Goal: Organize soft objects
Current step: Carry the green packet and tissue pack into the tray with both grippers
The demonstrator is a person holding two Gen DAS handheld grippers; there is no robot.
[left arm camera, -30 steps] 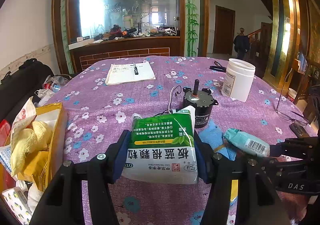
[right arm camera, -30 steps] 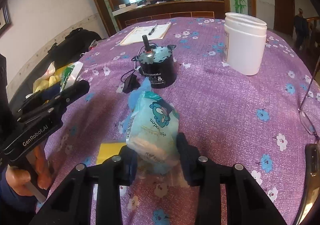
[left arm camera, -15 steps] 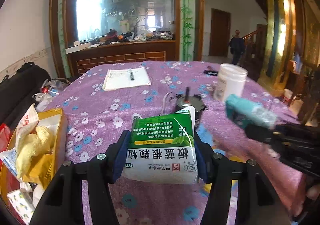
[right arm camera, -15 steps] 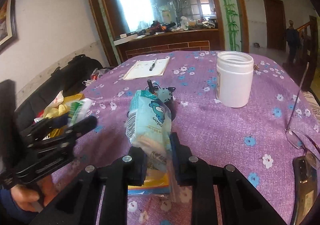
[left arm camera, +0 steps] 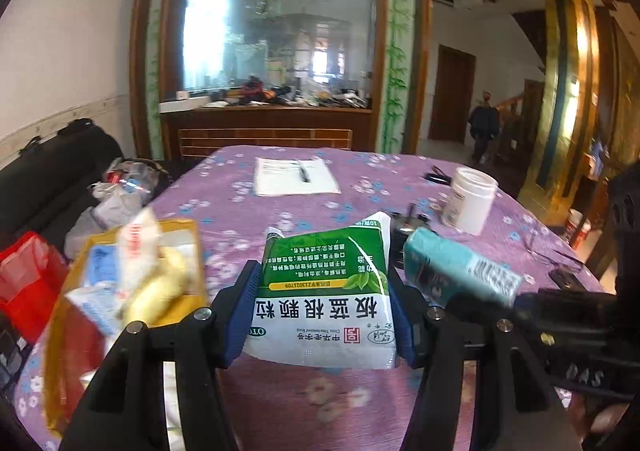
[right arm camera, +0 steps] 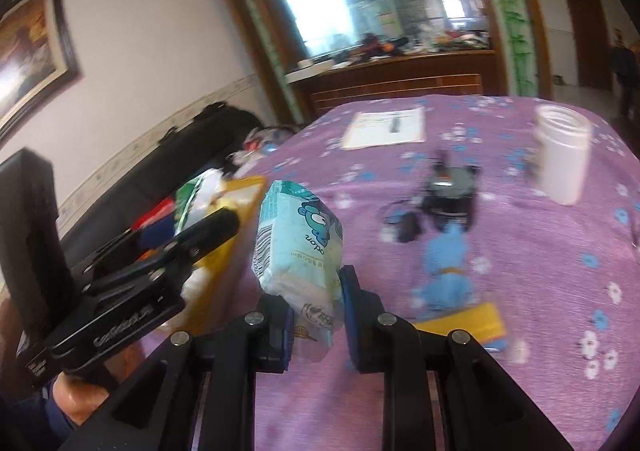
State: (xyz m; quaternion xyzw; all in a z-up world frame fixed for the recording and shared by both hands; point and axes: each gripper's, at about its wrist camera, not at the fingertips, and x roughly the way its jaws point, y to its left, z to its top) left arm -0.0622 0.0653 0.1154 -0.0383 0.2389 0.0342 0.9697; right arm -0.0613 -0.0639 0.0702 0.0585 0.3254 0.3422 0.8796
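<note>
The left gripper (left arm camera: 322,315) holds a green-and-white sachet pack (left arm camera: 326,291) between its blue pads, the jaws clamped on the pack's two sides at a medium width. The pack is raised above the purple flowered tabletop (left arm camera: 280,219), its printed text upside down to the camera. In the right wrist view the same gripper (right arm camera: 188,227) appears at the left, with a person's hand (right arm camera: 76,399) under its handle.

The right gripper (right arm camera: 316,307) pinches a pale blue tissue packet (right arm camera: 300,239) with a cartoon figure on its face. Its jaws stand narrow, pressed into the packet's lower end, and the packet stands tilted up and to the left, clear of the tabletop. In the left wrist view this packet (left arm camera: 456,271) shows just to the right of the sachet pack, barcode end toward the right gripper's dark body.

At the tabletop's left edge sits a yellow box (left arm camera: 188,247) that holds soft yellow and white items; the view of it is blurred. Further along the tabletop lie a blue cloth (right arm camera: 444,271) on a yellow flat piece (right arm camera: 476,321), a small black motor (right arm camera: 452,195) with a cord, a white jar (right arm camera: 562,159), and a paper sheet with a pen (right arm camera: 388,127).
</note>
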